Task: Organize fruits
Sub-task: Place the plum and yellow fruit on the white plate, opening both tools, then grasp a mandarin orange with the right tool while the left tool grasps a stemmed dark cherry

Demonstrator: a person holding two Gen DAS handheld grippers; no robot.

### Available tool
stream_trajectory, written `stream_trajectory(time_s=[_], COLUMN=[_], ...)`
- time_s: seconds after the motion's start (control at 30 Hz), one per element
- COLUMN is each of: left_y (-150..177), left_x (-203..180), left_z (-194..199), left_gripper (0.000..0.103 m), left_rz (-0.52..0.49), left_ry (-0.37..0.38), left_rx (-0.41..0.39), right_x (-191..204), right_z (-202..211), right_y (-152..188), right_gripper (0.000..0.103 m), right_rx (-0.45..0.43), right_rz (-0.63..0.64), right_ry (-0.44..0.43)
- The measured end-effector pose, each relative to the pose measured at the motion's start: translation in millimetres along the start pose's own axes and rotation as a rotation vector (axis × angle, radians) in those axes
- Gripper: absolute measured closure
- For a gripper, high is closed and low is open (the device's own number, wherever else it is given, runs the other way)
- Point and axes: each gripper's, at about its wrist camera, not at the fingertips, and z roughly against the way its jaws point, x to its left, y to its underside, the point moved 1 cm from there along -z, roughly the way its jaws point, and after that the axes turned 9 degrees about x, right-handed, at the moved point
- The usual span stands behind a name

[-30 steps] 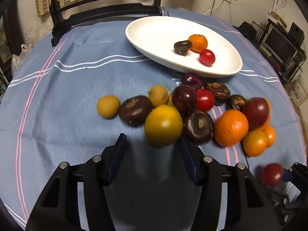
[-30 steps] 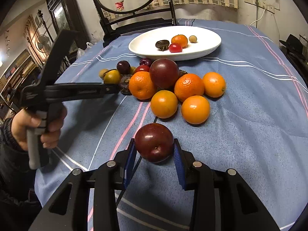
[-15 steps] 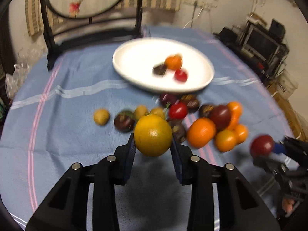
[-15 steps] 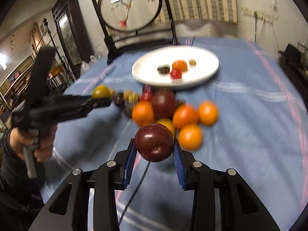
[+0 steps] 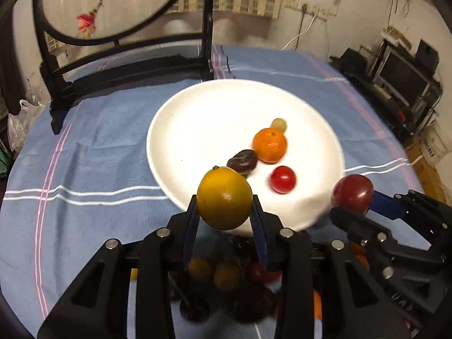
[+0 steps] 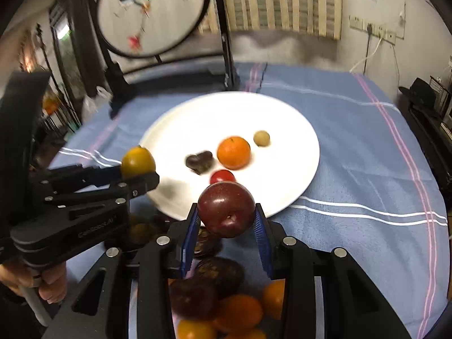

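Clamping a yellow-orange citrus fruit (image 5: 224,198) between its blue pads, the left gripper (image 5: 225,220) holds it above the near rim of the white plate (image 5: 197,118); the fruit sits squarely between the two fingers, touching both. From the right wrist view the same fruit (image 6: 138,161) shows at the plate's left edge, at the tip of the left gripper (image 6: 132,175). Closed likewise on a dark red plum (image 6: 226,209), the right gripper (image 6: 226,227) carries it over the plate's near edge, and the left wrist view catches that plum (image 5: 352,193) off to the right, level with the citrus.

Below and behind both sets of fingers, on the blue striped cloth covering the table (image 6: 353,141), lies the remaining heap of fruit (image 6: 226,308): oranges and dark, wrinkled pieces, partly hidden by the gripper bodies and too blurred to count.

Farther on, inside the plate, rest a small red tomato (image 5: 282,179), a dark wrinkled fruit (image 5: 242,163), an orange (image 5: 269,144) touching it, and beyond that a small pale round fruit (image 5: 278,124), possibly a longan. At the table's far edge stands a black-framed round screen (image 5: 113,8).
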Motion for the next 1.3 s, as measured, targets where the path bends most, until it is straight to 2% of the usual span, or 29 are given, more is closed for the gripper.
stream_trajectory(time_s=[0.13,0.17,0.23,0.3,0.33,0.4,0.5,0.63,0.73,0.87,1.13,1.23,1.3], left_y=[-5.5,-5.7,-2.5,3.1,6.8,19.9,43.0,76.0,98.9,121.6,150.3,151.5,148.2], left_x=[0.9,1.5,0.6,-2.3,-2.2,0.4,7.3,16.4,21.9,22.6,26.0,29.3,31.0], left_z=[-18.7,-19.7,-12.3,-1.7,4.3,22.2,41.5,50.2,50.2,51.7,45.9,42.9,41.5], left_gripper=[0.067,0.066,0.058,0.047,0.044,0.031,0.022,0.019,0.019,0.019,0.019,0.019,0.019], left_rz=[0.011,0.014,0.007,-0.018,-0.025,-0.032,-0.031,-0.019,-0.013,-0.032,-0.025,-0.015,-0.007], left_ry=[0.001,-0.001,-0.002,-0.03,-0.045,-0.066,-0.08,-0.043,0.013,0.005,0.001,0.003,-0.001], left_rx=[0.034,0.034,0.023,0.007,-0.01,-0.061,-0.097,-0.063,-0.019,-0.013,0.024,0.035,0.034], right_x=[-1.3,-2.8,-9.8,-14.5,-15.7,-19.3,-23.5,-30.0,-38.8,-39.5,-14.3,-7.5,-2.0], right_z=[-19.2,-17.5,-8.8,4.3,9.9,21.2,37.0,48.2,52.0,46.8,29.5,19.2,14.2], right_y=[-5.1,-4.4,-1.7,4.9,9.2,20.1,45.7,85.7,109.7,133.0,134.1,124.5,120.0], right_gripper=[0.063,0.056,0.047,0.047,0.047,0.044,0.04,0.039,0.038,0.039,0.039,0.04,0.046], right_rx=[0.036,0.027,-0.01,-0.04,-0.051,-0.069,-0.073,-0.033,-0.005,0.024,0.063,0.055,0.054], right_rz=[-0.008,-0.024,-0.076,-0.089,-0.088,-0.085,-0.067,-0.048,-0.096,-0.093,0.009,0.033,0.053], right_ry=[0.005,0.01,0.003,-0.028,-0.023,-0.014,-0.007,0.015,0.012,0.04,0.079,0.147,0.171])
